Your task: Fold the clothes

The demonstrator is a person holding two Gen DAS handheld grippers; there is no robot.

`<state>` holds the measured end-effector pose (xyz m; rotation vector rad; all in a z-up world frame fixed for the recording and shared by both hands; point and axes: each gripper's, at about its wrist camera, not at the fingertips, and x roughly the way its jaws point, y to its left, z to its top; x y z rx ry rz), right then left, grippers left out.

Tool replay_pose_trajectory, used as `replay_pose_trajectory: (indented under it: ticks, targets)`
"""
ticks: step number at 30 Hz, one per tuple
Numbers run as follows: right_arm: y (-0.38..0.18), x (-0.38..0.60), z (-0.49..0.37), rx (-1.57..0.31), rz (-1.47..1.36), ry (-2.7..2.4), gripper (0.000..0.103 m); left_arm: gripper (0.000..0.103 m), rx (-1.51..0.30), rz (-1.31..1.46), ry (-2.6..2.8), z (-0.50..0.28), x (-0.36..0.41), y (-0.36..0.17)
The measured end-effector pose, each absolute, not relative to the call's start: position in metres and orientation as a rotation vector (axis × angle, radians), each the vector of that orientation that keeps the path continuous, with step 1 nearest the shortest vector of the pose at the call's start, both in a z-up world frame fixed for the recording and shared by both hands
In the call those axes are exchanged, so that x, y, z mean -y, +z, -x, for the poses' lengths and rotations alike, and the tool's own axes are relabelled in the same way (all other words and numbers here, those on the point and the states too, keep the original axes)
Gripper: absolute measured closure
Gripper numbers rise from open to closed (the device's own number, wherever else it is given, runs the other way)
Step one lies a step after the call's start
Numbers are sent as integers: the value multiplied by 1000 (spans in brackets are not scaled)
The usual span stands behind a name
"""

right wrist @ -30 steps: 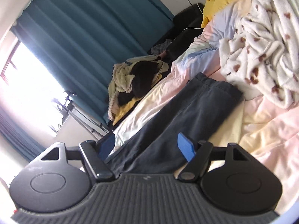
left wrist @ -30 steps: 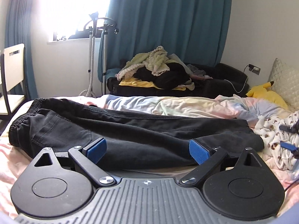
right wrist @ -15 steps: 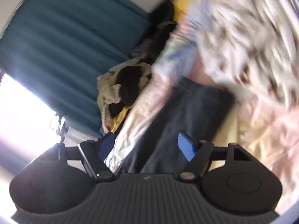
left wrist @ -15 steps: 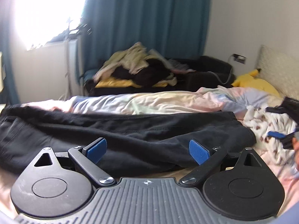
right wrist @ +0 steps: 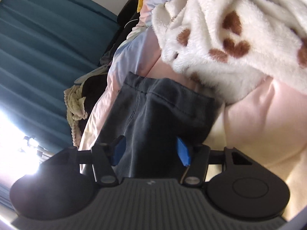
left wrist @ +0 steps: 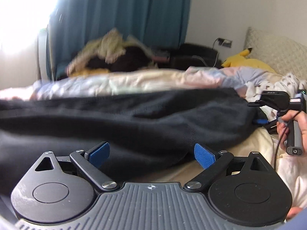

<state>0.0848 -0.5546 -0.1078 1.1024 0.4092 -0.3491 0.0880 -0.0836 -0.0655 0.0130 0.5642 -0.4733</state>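
Trousers (left wrist: 134, 118): dark pair, lying flat on the bed (left wrist: 255, 149). Across the middle of the left-wrist frame they run left to right, leg hems at the right end. In the right-wrist frame the hems (right wrist: 168, 95) sit at centre, pointing toward the top, and the long axis runs from the bottom up.

Change noted: against the frames of a second ago, we find both grippers lower and nearer the cloth, which now fills more of each view. We judge this the approach to a first fold, with no fold made yet.

Left gripper (left wrist: 151, 153): jaws spread wide, the near edge of the trousers between and beyond the pads, no pinch visible.

Right gripper (right wrist: 151, 151): jaws have just been closing and stand narrower, the leg end between the pads. We cannot tell whether they press the cloth yet. At the right edge of the left-wrist frame, a hand (left wrist: 293, 126) carries this gripper at the hems.

Adjacent: spotted fleece blanket (right wrist: 230, 38), upper right of the right-wrist frame, just beside the hems.
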Motion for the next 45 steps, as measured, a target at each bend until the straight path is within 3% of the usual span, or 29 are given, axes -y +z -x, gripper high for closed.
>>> replay_pose_trajectory:
  ticks: [1,2,4,14,18,23,25,27,30,36,45]
  targets:
    - [-107,554,-86,-393,-1080,-364,74,7,-587,12,-467,-93,81,-70]
    - [-105,553,-88,-378,-1058,-374,88,7,-606,37,-462,-97,78,-73]
    - [-98,552,-94,-351,-1029,-344,100,7,-620,75,-454,-102,73,-77]
    - [-38,534,-122,-104,-857,-135,101,7,-627,210,-430,-99,54,-73]
    - [-39,540,-124,-123,-824,-176,100,7,-623,191,-427,-95,55,-71]
    - [-78,569,-104,-235,-1011,-312,90,7,-613,157,-431,-94,60,-71]
    - [-88,577,-92,-249,-1062,-369,58,7,-617,152,-431,-94,61,-74]
    - [-88,579,-79,-227,-1080,-389,40,7,-623,152,-428,-94,61,-75]
    - [-85,574,-63,-274,-1107,-397,39,7,-625,163,-425,-94,60,-73]
    - [-94,542,-66,-552,-1153,-322,36,7,-623,179,-427,-90,56,-71]
    - [-116,521,-86,-595,-1246,-258,31,7,-640,191,-416,-91,55,-72]
